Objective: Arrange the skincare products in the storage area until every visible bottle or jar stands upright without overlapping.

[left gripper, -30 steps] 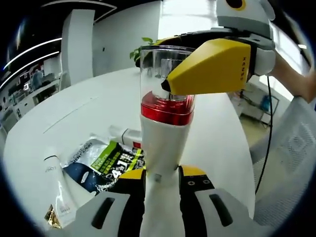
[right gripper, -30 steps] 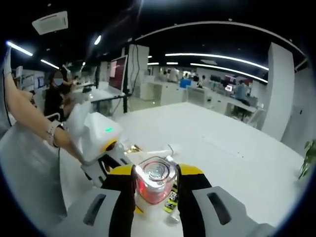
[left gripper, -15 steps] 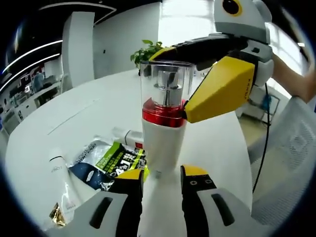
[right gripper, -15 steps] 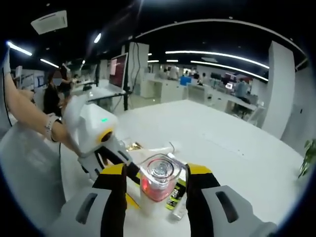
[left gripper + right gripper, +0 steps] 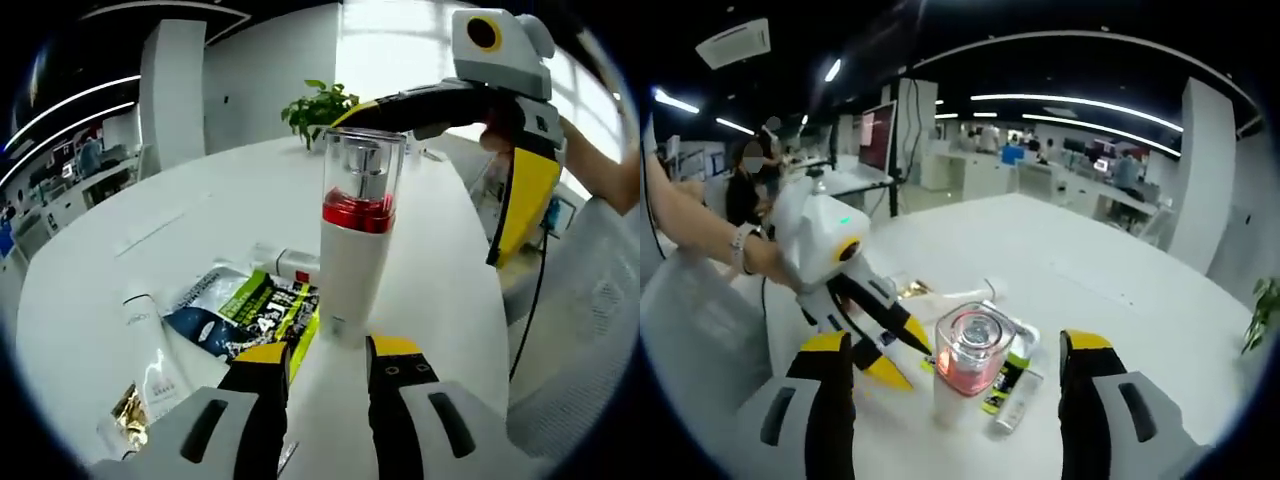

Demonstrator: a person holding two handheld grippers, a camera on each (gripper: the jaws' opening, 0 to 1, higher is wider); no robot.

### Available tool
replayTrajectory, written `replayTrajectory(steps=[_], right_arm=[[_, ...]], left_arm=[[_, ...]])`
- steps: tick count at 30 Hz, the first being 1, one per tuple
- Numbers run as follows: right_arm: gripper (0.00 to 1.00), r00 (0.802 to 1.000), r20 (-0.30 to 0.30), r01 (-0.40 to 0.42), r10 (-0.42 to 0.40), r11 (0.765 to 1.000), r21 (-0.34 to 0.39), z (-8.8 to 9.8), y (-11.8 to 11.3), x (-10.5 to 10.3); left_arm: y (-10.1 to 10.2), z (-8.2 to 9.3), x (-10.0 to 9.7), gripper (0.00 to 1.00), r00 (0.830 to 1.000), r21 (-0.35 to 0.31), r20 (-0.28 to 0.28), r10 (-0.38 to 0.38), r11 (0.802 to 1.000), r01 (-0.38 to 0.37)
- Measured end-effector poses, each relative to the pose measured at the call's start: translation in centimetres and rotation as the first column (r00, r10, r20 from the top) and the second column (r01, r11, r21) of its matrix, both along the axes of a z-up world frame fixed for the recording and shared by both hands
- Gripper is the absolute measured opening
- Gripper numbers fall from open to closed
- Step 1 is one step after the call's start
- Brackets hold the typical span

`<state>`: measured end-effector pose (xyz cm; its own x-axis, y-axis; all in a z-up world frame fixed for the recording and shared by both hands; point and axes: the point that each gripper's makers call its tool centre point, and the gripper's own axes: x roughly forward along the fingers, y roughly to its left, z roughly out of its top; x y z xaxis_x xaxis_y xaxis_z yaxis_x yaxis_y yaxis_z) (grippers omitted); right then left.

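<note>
With both sets of jaws spread and holding nothing, the left gripper [image 5: 318, 362] sits just behind the pump bottle [image 5: 356, 245], which stands upright on the white table [image 5: 200, 210]; right gripper [image 5: 957, 345] w/ jaws wide, above it; green sachet [image 5: 250, 325] & white tube [image 5: 150, 350] lie flat beside

White pump bottle [image 5: 352, 265] with red collar and clear cap, standing upright on the white table [image 5: 200, 210], free of both grippers. Beside its base lie a green-and-blue sachet [image 5: 245, 320], a small white tube [image 5: 285, 264] and a clear-wrapped tube [image 5: 145, 345], all flat.
</note>
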<state>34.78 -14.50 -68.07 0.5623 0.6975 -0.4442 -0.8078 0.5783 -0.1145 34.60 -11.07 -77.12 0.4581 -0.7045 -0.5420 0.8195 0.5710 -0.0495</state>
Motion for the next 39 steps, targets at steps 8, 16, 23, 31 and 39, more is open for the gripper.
replayTrajectory(steps=[8, 16, 23, 31, 39], right_arm=[[0.99, 0.999, 0.005, 0.048, -0.048, 0.998, -0.038, 0.0, -0.9, -0.6], [0.99, 0.998, -0.008, 0.055, -0.055, 0.997, -0.049, 0.5, -0.7, -2.1], [1.0, 0.998, 0.018, 0.057, -0.056, 0.996, -0.069, 0.8, -0.6, -2.8], [1.0, 0.998, -0.009, 0.058, -0.058, 0.998, -0.012, 1.1, -0.5, -3.5], [1.0, 0.999, -0.014, 0.047, -0.048, 0.998, -0.027, 0.8, -0.4, -4.3]], left_arm=[[1.7, 0.3, 0.1, 0.27, 0.999, 0.013, -0.003, 0.044, 0.999, -0.044], [3.3, 1.1, -0.2, 0.37, 0.996, 0.021, 0.0, 0.087, 0.996, -0.087], [4.6, 1.8, -0.9, 0.53, 0.994, 0.009, -0.016, 0.11, 0.994, -0.109], [6.5, 2.9, -2.2, 0.78, 0.99, 0.02, -0.029, 0.139, 0.99, -0.139], [7.8, 4.7, -3.5, 0.92, 0.985, -0.024, -0.023, 0.173, 0.985, -0.173]])
